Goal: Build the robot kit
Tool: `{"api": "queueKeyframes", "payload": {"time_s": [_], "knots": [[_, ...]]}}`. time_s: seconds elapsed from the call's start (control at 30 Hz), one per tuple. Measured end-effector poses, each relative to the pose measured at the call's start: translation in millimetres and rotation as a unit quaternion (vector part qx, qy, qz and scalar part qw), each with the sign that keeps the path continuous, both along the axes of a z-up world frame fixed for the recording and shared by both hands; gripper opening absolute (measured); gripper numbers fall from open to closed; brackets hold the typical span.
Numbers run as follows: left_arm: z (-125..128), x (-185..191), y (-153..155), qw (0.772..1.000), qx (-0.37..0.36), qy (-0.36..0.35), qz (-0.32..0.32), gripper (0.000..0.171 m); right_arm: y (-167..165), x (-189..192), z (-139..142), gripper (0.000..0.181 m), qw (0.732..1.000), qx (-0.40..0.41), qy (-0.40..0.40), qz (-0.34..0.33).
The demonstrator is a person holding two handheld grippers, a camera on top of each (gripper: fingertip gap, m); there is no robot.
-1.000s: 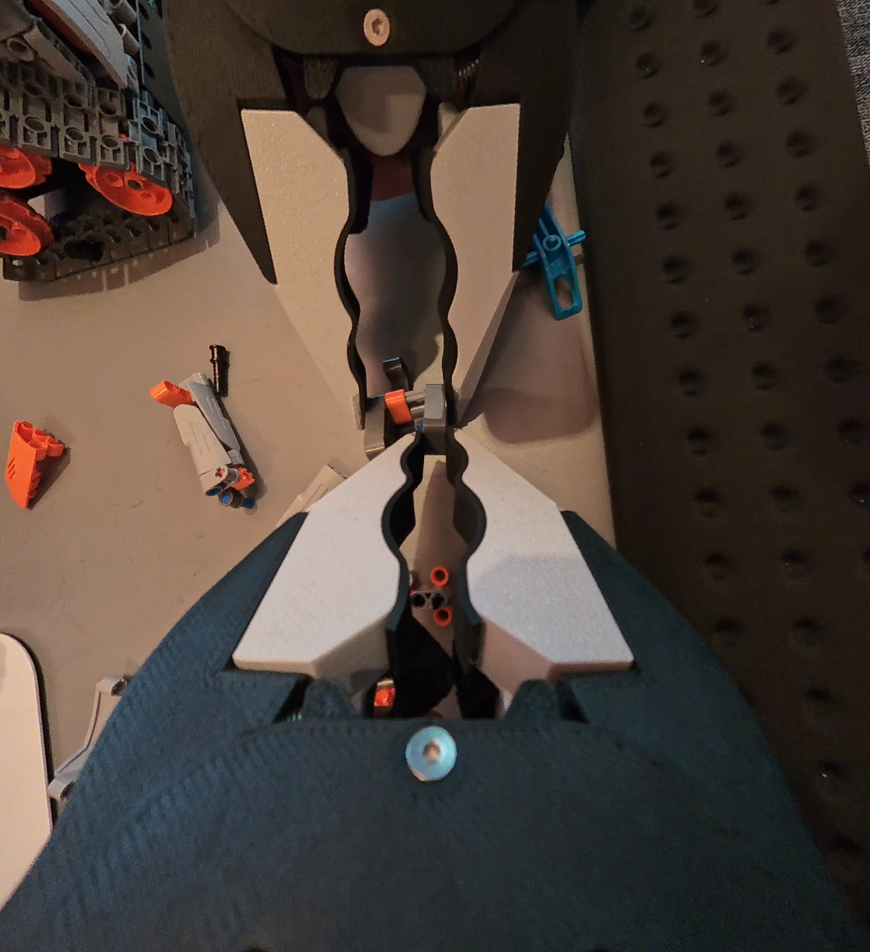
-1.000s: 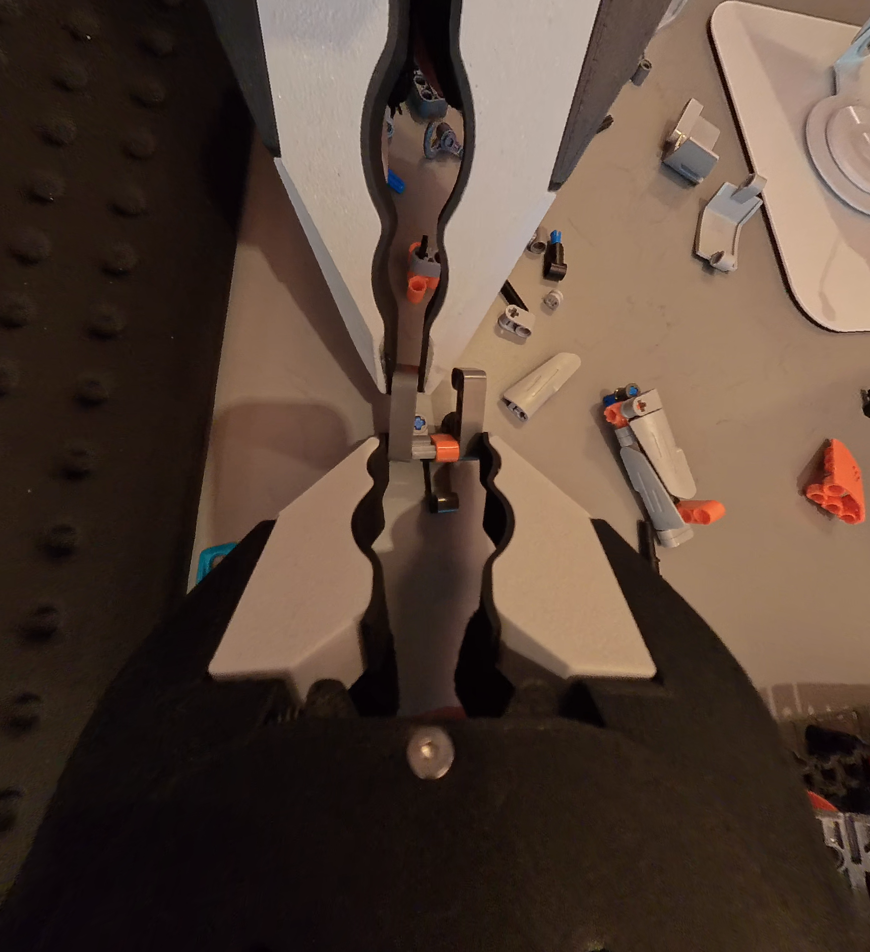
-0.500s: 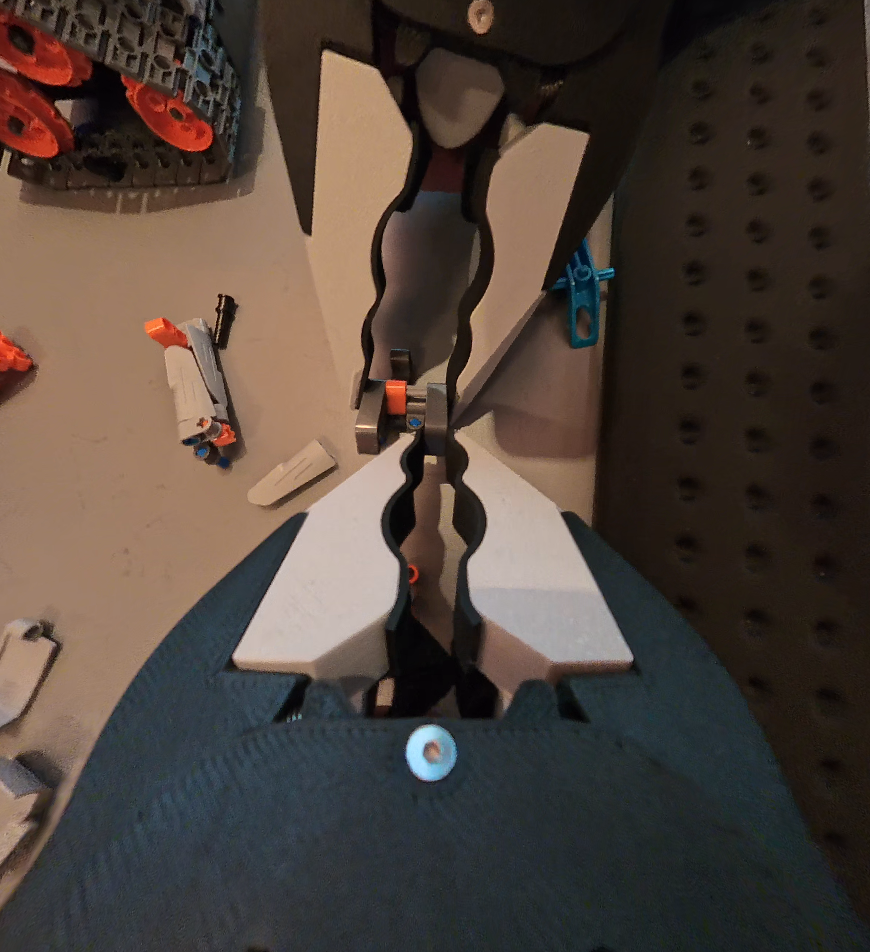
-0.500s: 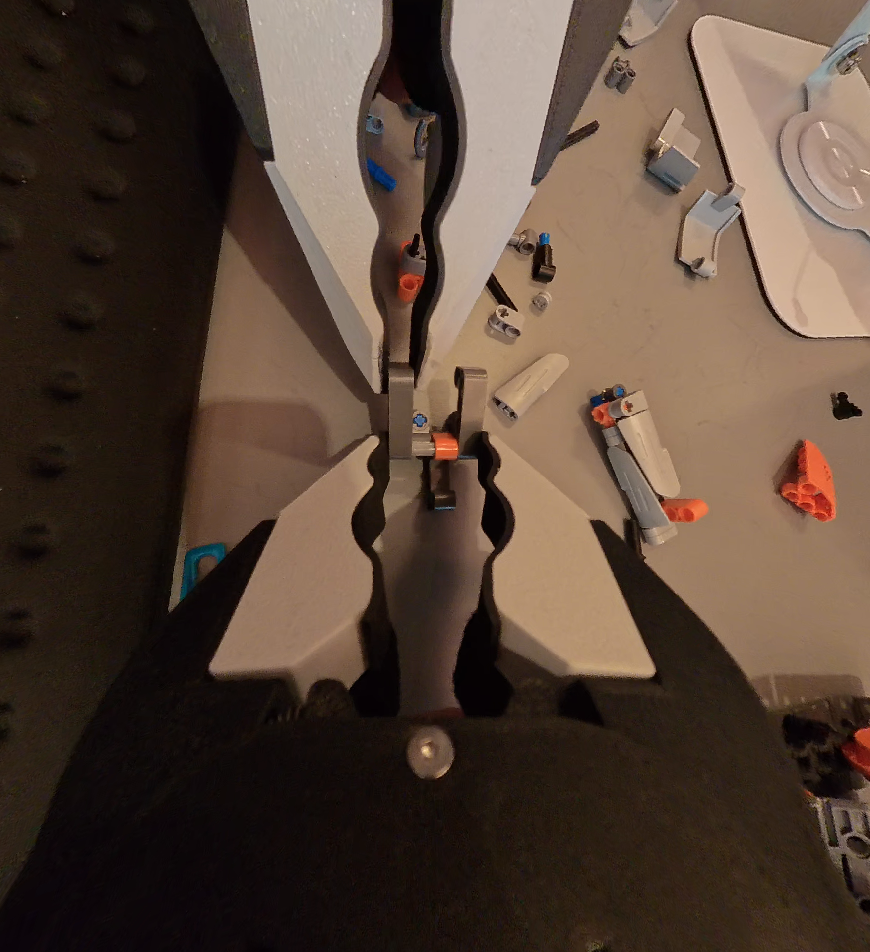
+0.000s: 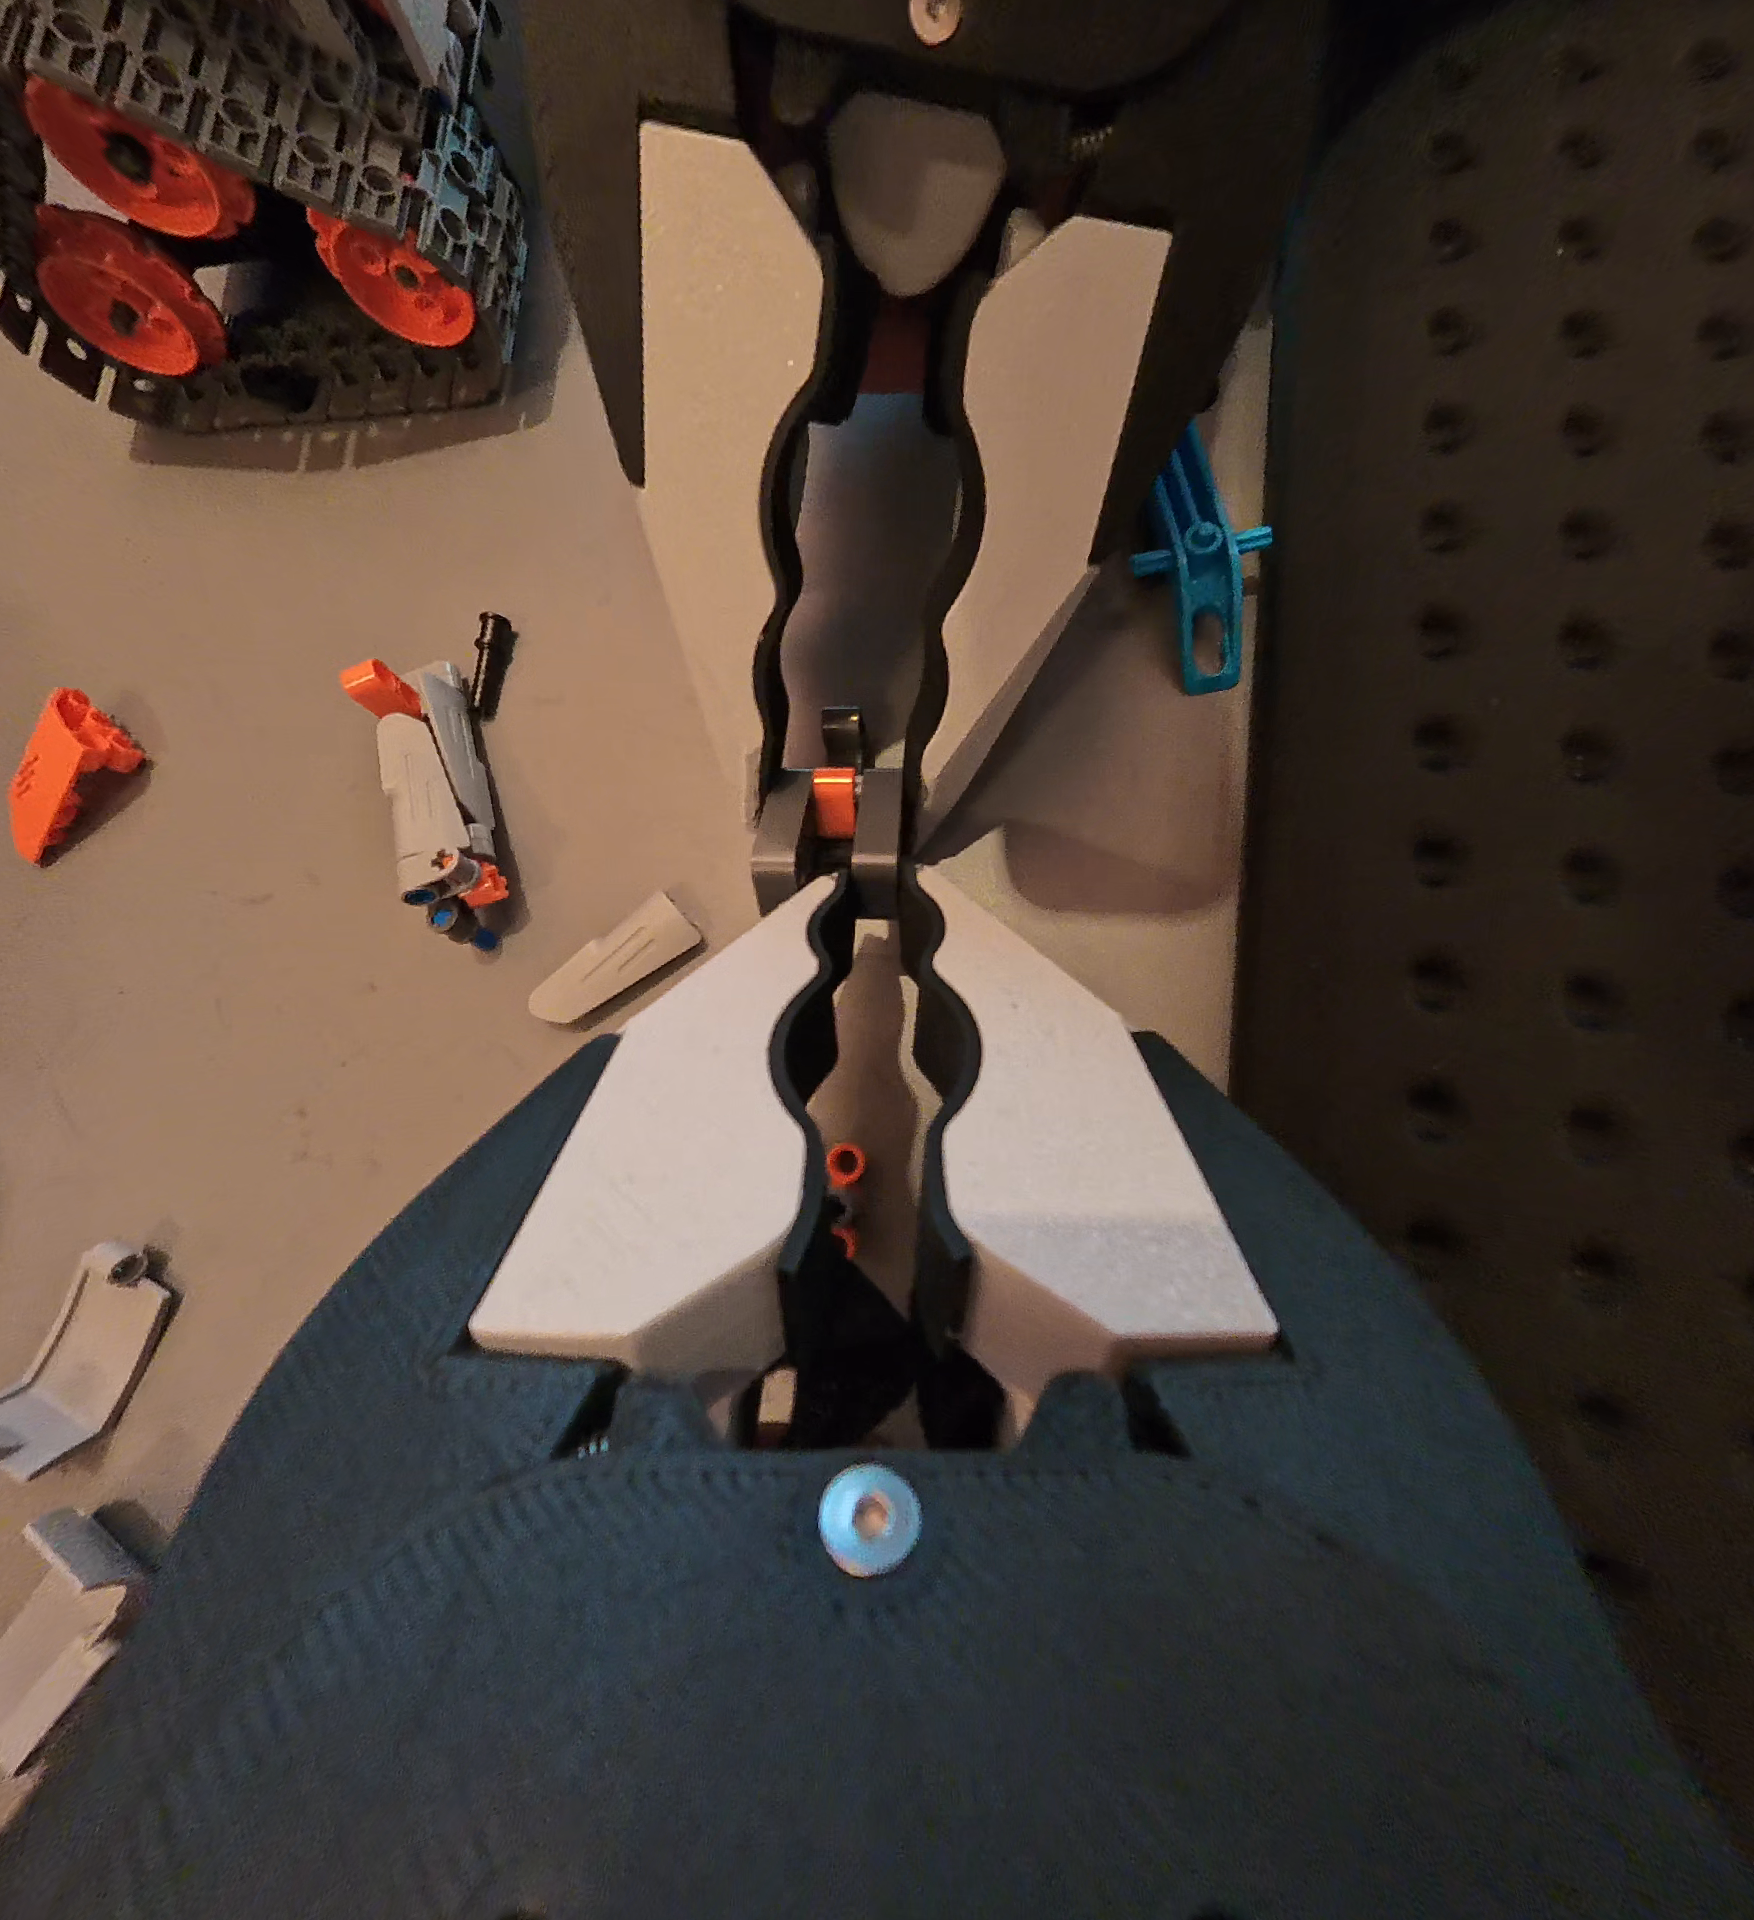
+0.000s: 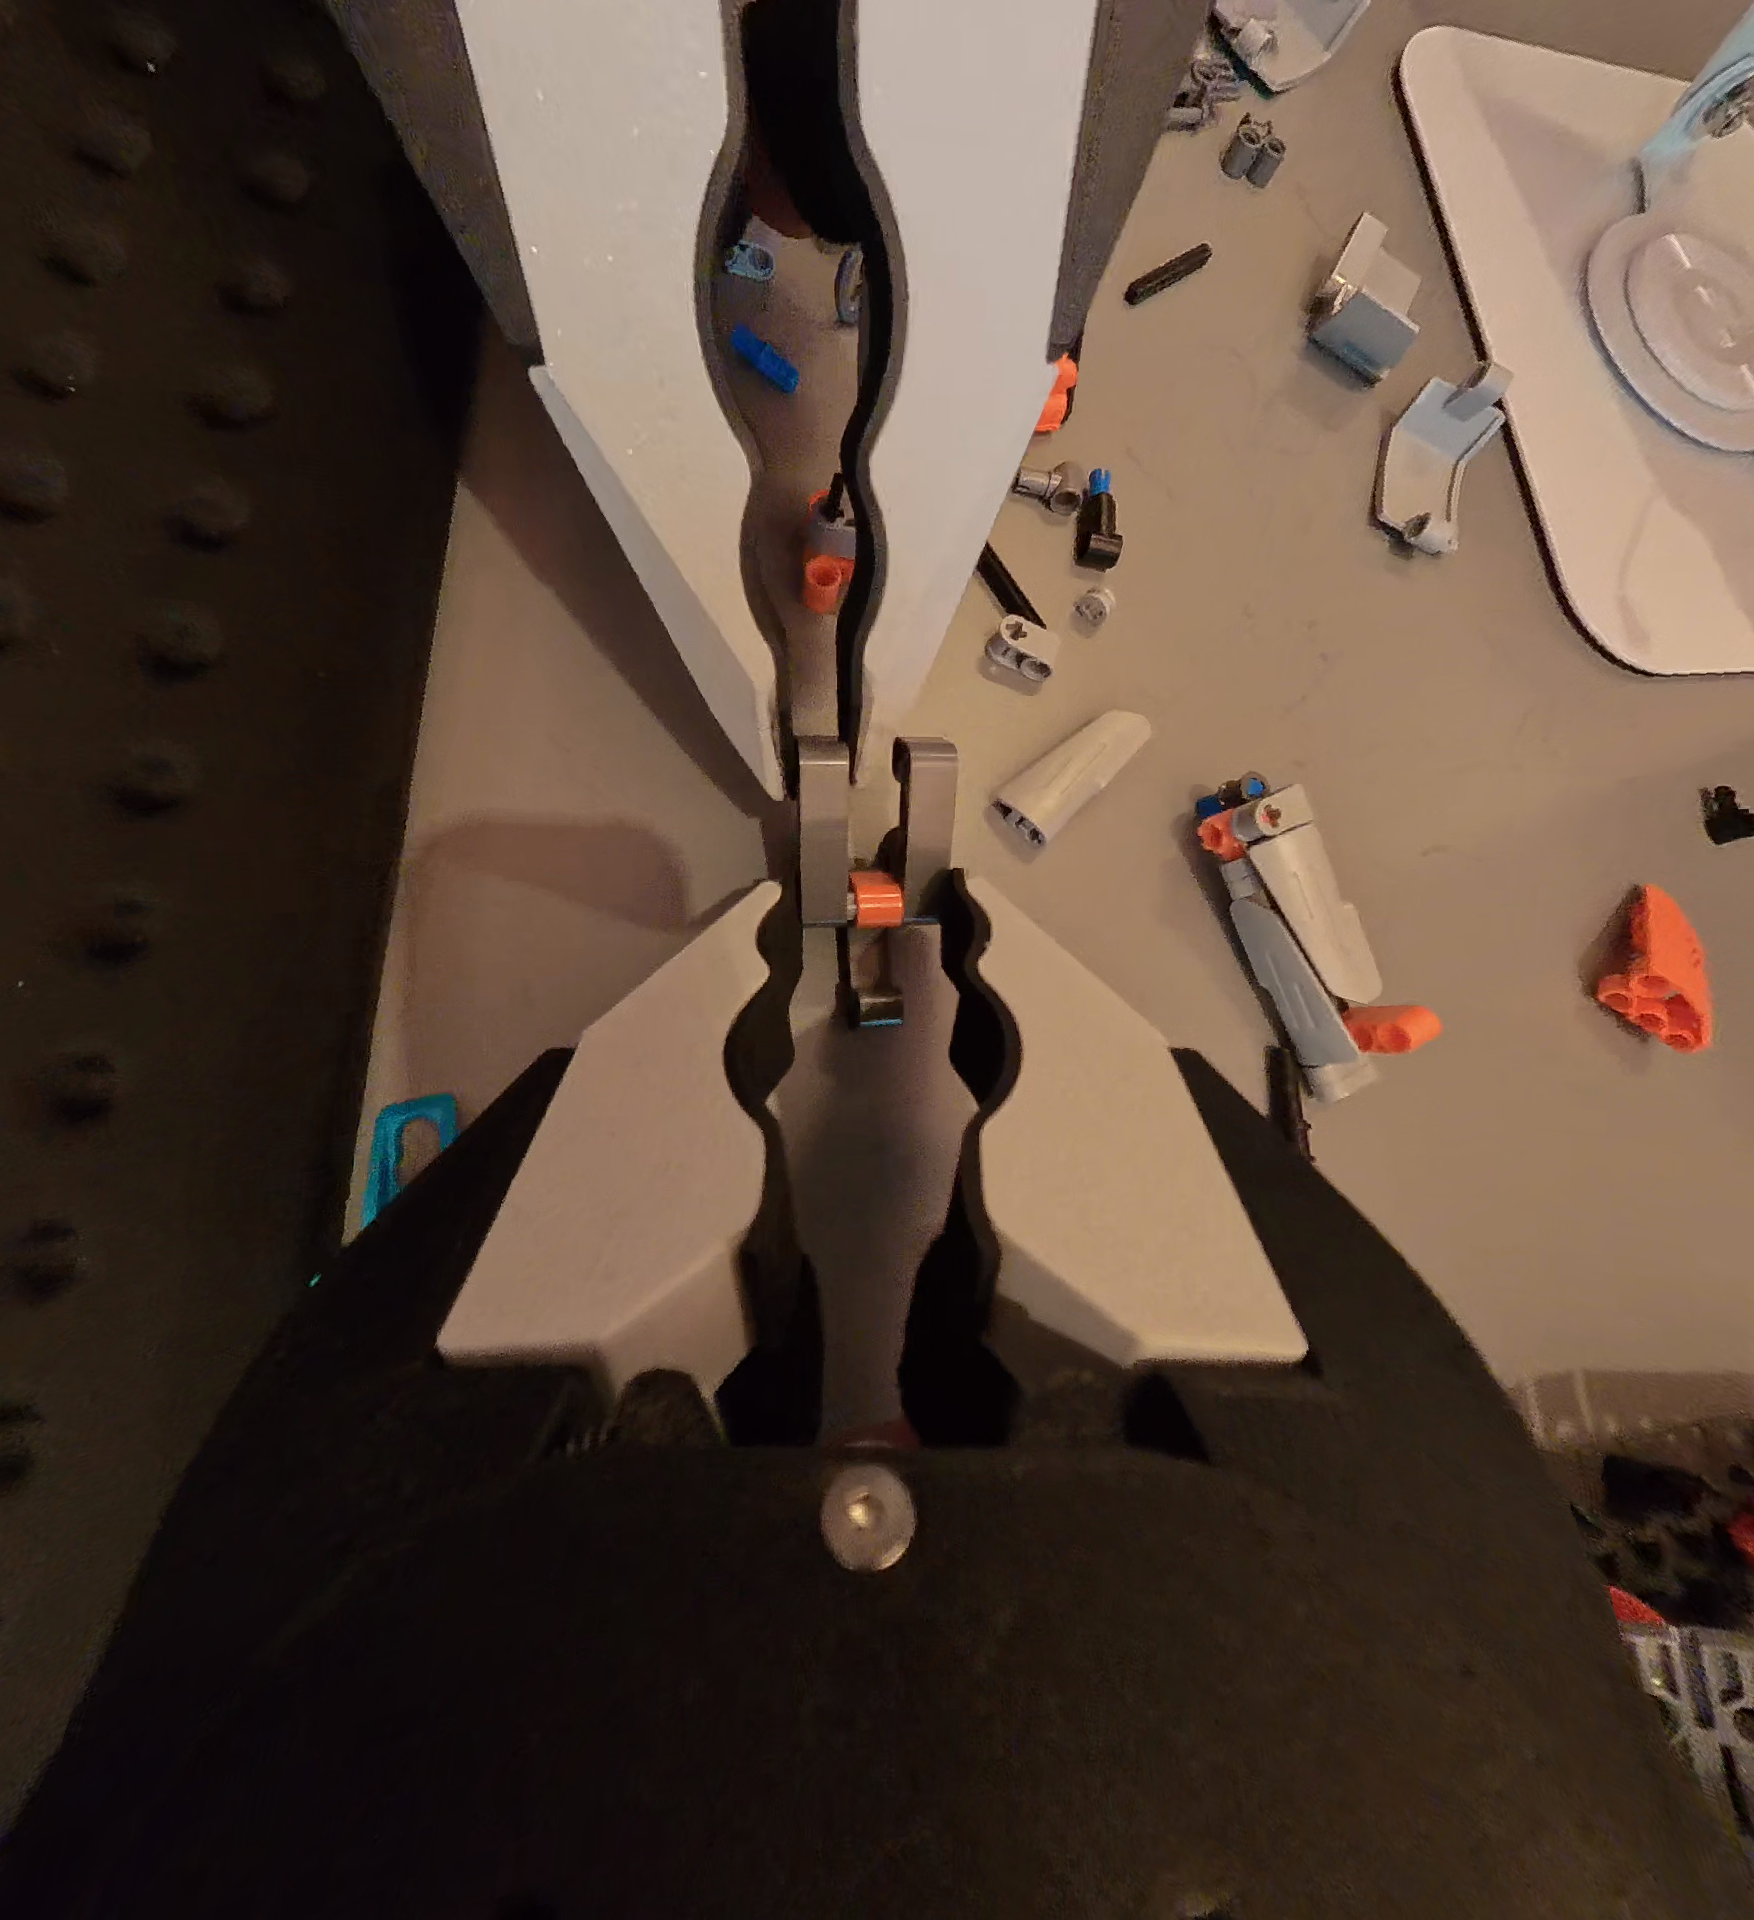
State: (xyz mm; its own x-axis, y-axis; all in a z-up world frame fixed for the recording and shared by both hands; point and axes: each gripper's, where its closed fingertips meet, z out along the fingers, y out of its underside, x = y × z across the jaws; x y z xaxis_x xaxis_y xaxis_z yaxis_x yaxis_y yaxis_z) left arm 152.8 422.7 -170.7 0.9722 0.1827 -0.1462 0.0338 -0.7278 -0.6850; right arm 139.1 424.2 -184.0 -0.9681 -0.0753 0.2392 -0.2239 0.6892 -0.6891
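Item 1: left hand-held gripper [image 5: 871, 899]. I am keeping its jaws narrow, pinching one grey beam of the small brick assembly [image 5: 831, 821] at the fingertips. The assembly is sitting between the two grippers, tip to tip, above the desk [image 5: 229, 1039].

Item 2: right hand-held gripper [image 6: 862, 914]. I am holding its jaws closed around the same brick assembly [image 6: 868, 883] from the opposite side: two grey beams joined by an orange connector [image 6: 875, 899] on a cross axle, with a black pin hanging below. One fingertip is touching the outer beam; whether the other is pressing the inner beam, I cannot tell.

Item 3: loose parts lying on the desk. I am seeing an orange wedge piece [image 5: 68, 774], a grey-and-white panel cluster [image 5: 437, 790] with orange and blue ends, a white curved panel [image 5: 613, 961] just beside the left gripper, a teal beam [image 5: 1200, 582] against the black studded mat [image 5: 1579, 831], and grey angled shells [image 5: 62, 1361] near the lower left.

Item 4: tracked model [image 5: 229, 218] with orange wheels and grey tread links, resting well apart at the far left.

Item 5: white tray [image 6: 1579, 416] at the right wrist view's upper right, carrying a pale blue bracket and a clear disc.
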Motion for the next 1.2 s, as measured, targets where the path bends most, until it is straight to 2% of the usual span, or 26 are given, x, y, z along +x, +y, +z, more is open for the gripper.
{"api": "queueKeyframes", "payload": {"time_s": [0.2,0.33,0.4,0.5,0.63,0.7,0.83,0.93,1.03,1.2], "knots": [[2.0,-2.5,-0.5,0.999,-0.005,0.037,-0.011,0.007,0.8,-0.9,0.4,0.025,1.000,0.004,0.007,0.000],[17.9,-11.7,-6.3,0.997,0.009,0.077,0.008,0.012,3.6,-7.3,6.9,0.025,1.000,-0.009,0.004,-0.011],[23.4,-19.1,-9.7,0.995,0.016,0.093,0.024,0.026,3.2,-8.0,11.0,0.025,1.000,-0.020,0.007,-0.010],[17.4,-22.0,-9.3,0.995,0.009,0.094,0.027,0.041,3.7,-5.9,6.8,0.025,1.000,-0.006,0.022,0.001],[9.9,-17.4,-5.4,0.997,0.007,0.079,0.010,0.030,5.2,-7.0,0.9,0.025,0.999,0.007,0.032,0.003],[9.9,-15.3,-5.2,0.997,0.009,0.071,0.004,0.031,5.0,-5.4,0.7,0.025,1.000,0.007,0.025,0.005],[18.1,2.6,1.7,0.998,0.049,0.017,-0.030,0.044,3.5,-2.6,2.5,0.025,1.000,-0.001,0.018,0.011],[13.1,-3.0,1.5,0.999,0.033,0.032,-0.021,0.040,1.8,-0.5,4.6,0.025,1.000,-0.007,0.017,0.014],[-1.2,-7.2,1.2,0.998,-0.003,0.054,-0.018,0.027,1.1,2.5,2.3,0.025,1.000,-0.002,0.015,0.019],[-2.0,-5.1,3.6,0.998,0.001,0.049,-0.026,0.025,2.6,5.2,0.1,0.025,0.999,0.007,0.019,0.029]]}}
